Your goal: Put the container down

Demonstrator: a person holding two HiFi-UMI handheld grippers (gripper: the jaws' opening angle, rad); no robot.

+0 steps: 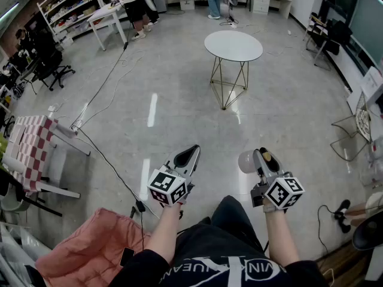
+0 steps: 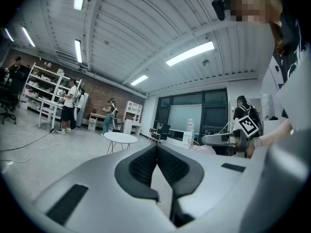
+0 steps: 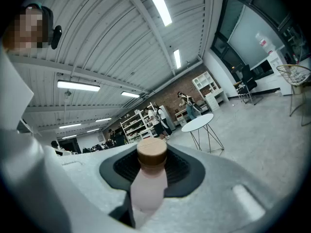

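My right gripper (image 1: pixel 263 159) is shut on the container, a small pale pink bottle (image 3: pixel 145 186) with a brown cap (image 3: pixel 151 152). In the head view the bottle (image 1: pixel 247 161) lies sideways between the jaws, its base to the left and its cap (image 1: pixel 266 157) to the right. It is held level in the air above the floor, in front of the person's knee. My left gripper (image 1: pixel 189 155) hangs level beside it on the left. Its jaws meet at the tip (image 2: pixel 156 147) with nothing between them. The left gripper view shows the right gripper (image 2: pixel 222 139) off to its right.
A round white table (image 1: pixel 233 45) on thin wire legs stands ahead on the grey floor. A pink cushioned seat (image 1: pixel 90 250) is at the lower left, a red-and-white checked chair (image 1: pixel 30 145) further left. A black cable (image 1: pixel 108 160) crosses the floor. Wire chairs (image 1: pixel 359 124) stand at the right. People (image 1: pixel 134 5) stand at the back.
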